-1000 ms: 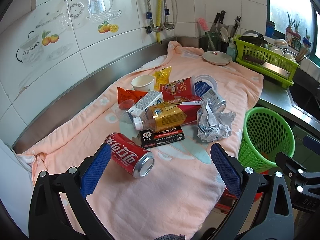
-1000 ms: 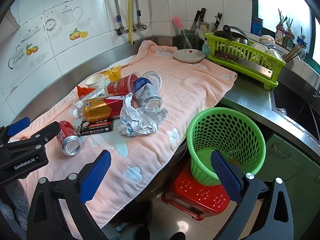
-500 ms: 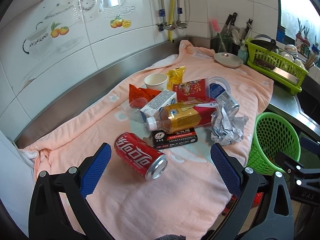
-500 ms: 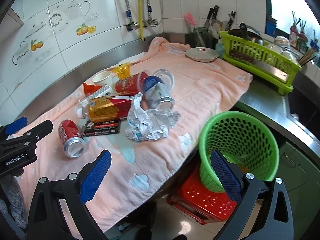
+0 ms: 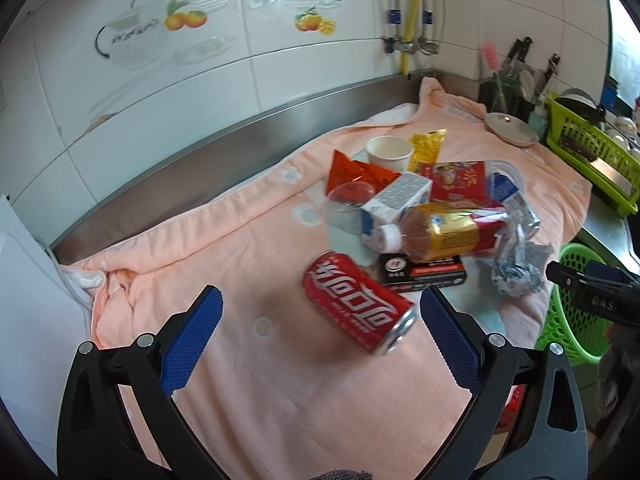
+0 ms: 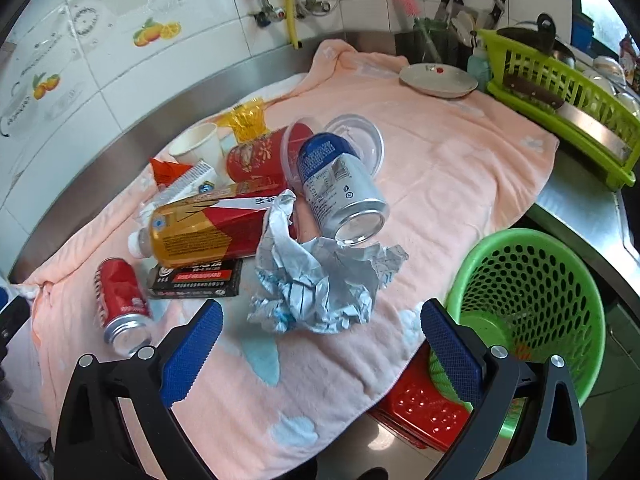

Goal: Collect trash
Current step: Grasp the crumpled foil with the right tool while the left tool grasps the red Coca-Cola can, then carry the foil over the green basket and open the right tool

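Note:
Trash lies on a pink towel (image 5: 248,384): a red cola can (image 5: 358,306) on its side, a tea bottle (image 5: 444,232), a black box (image 5: 422,272), crumpled paper (image 6: 320,284), a silver-blue can (image 6: 340,188), a milk carton (image 5: 396,200), a paper cup (image 5: 390,152) and snack wrappers. My left gripper (image 5: 320,340) is open, with the cola can just ahead between the fingers' line. My right gripper (image 6: 320,344) is open just in front of the crumpled paper. The green basket (image 6: 532,296) stands to its right, below the counter edge.
A red stool (image 6: 424,412) sits under the basket. A plate (image 6: 438,80), a knife holder (image 6: 440,44) and a green dish rack (image 6: 560,92) stand at the back right. A tiled wall with a steel backsplash (image 5: 200,160) runs behind the towel.
Both grippers have moved forward and closer to the towel. The cola can now lies nearer the left gripper and the crumpled paper nearer the right one. Both stay open.

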Demonstrator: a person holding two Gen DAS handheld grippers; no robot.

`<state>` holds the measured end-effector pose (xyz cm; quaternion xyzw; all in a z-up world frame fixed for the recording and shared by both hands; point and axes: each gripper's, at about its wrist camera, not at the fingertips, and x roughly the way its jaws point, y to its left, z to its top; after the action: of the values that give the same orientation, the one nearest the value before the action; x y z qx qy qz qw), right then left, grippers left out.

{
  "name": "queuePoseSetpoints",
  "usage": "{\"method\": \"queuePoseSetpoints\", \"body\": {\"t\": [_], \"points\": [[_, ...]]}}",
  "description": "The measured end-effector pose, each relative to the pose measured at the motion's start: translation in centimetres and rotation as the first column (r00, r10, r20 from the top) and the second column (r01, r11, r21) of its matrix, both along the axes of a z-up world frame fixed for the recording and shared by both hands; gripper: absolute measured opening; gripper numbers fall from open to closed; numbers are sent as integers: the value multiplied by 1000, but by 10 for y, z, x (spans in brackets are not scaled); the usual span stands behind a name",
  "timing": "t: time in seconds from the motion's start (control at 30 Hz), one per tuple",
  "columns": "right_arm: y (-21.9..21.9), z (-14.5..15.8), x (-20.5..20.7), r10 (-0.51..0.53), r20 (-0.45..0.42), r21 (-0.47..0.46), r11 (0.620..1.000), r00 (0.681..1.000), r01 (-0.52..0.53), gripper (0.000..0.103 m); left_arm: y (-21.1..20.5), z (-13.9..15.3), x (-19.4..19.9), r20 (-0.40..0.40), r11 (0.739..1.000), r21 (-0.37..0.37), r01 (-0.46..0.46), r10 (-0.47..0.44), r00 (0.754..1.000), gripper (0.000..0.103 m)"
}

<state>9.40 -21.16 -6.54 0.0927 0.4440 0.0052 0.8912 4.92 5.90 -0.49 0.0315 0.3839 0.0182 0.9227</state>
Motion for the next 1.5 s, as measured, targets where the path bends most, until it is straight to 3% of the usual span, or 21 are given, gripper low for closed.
{"method": "queuePoseSetpoints", "body": {"t": [0.3, 0.53, 0.63, 0.67, 1.03, 1.1, 1.23, 1.5], "points": [[-1, -42, 49, -49, -80, -16, 999, 996, 48, 96, 35, -11, 16, -59, 997, -43, -69, 67, 996, 97], [-1, -65, 64, -50, -112, -18, 999, 993, 48, 96, 34, -29, 40, -140, 991, -114, -77, 61, 988, 97], [-3, -71, 65, -56, -112, -10, 998, 992, 55, 94, 28, -42, 54, -189, 985, -150, -88, 59, 980, 97], [-3, -72, 64, -57, -112, -6, 998, 992, 57, 88, 27, -47, 59, -205, 982, -164, -97, 62, 977, 97], [0, -64, 48, -18, -68, 35, 999, 997, 21, 54, 13, -81, 92, -311, 961, -233, -152, 75, 947, 97], [-2, -63, 45, -17, -68, 53, 998, 998, 20, 50, 11, -87, 96, -329, 958, -238, -157, 73, 941, 90], [-5, -55, 37, -21, -52, 72, 997, 998, 24, 46, 12, -99, 100, -367, 948, -271, -167, 59, 928, 79], [-16, -24, 4, -68, 19, 72, 995, 998, 66, 45, 17, -105, 100, -372, 935, -317, -160, 33, 928, 72]]}}
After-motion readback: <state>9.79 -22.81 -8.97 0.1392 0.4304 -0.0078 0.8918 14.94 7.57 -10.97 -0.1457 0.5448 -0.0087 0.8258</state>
